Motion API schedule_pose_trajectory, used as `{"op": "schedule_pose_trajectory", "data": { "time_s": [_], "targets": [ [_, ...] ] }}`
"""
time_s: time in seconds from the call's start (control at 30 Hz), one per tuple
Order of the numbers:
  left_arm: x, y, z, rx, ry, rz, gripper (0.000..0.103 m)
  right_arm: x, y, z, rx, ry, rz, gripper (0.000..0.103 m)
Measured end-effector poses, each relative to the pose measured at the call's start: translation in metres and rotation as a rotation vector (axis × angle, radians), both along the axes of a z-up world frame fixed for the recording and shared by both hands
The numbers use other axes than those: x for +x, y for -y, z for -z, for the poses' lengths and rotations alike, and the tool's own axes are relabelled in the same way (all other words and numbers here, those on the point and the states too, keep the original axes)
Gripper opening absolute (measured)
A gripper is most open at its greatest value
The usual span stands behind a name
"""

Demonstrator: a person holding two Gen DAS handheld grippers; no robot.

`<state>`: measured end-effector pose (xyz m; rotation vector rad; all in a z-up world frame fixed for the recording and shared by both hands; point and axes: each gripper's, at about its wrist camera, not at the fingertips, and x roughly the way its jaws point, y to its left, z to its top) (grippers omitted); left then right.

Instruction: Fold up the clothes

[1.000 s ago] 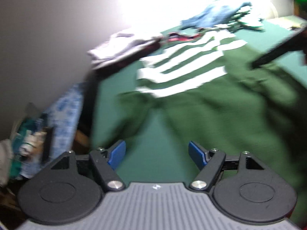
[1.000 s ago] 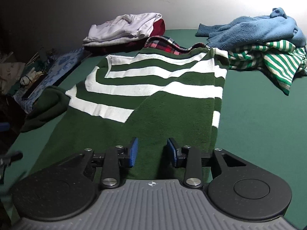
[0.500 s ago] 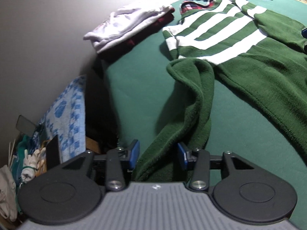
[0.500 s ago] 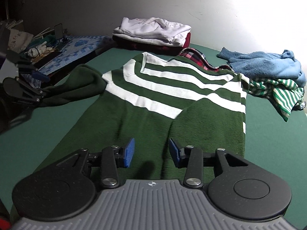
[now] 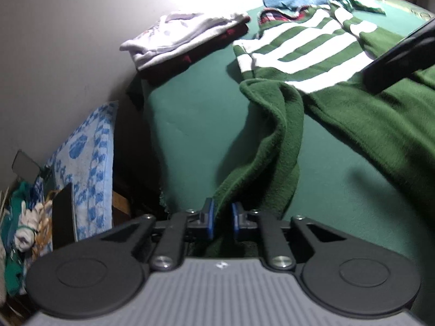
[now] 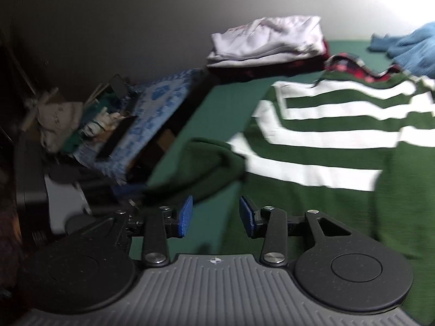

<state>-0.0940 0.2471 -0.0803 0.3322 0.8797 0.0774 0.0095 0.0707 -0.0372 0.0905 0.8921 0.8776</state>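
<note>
At far left, beyond the bed's edge, lay a blue-patterned towel (image 5: 89,163) and some clutter. The left gripper (image 5: 222,217) was closing, its blue pads (image 5: 208,217) clenched on the end of the sweater's sleeve (image 5: 274,146) near the edge of the green bed (image 5: 190,108). Farther right the sweater (image 5: 312,51), green with white stripes, lay spread flat, with a folded pile (image 5: 187,38) by the wall behind it. Only the left view showed the grip itself, and a dark blurred bar, apparently the other tool, crossing at its right edge. The right view, blurred, showed the right gripper (image 6: 216,218) released, nothing between its fingers (image 6: 186,216), hanging over bare bed just beside the sweater's body (image 6: 339,135), and the sleeve (image 6: 206,163) running left toward a dim dark shape
</note>
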Motion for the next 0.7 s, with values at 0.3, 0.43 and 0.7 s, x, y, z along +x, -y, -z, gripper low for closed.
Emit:
{"op": "schedule_pose_trajectory", "data": {
  "time_s": [0.3, 0.43, 0.7],
  "targets": [
    [-0.022, -0.017, -0.055, -0.219, 0.142, -0.084, 0.006, 0.004, -0.051, 0.015, 0.003, -0.098, -0.046, 0.042],
    [-0.019, -0.027, -0.083, -0.291, 0.197, -0.081, 0.006, 0.003, -0.044, 0.023, -0.034, -0.135, -0.094, 0.043],
    [-0.004, 0.006, -0.120, -0.306, 0.220, 0.057, 0.006, -0.025, -0.064, 0.025, -0.040, -0.075, -0.178, 0.046]
  ]
}}
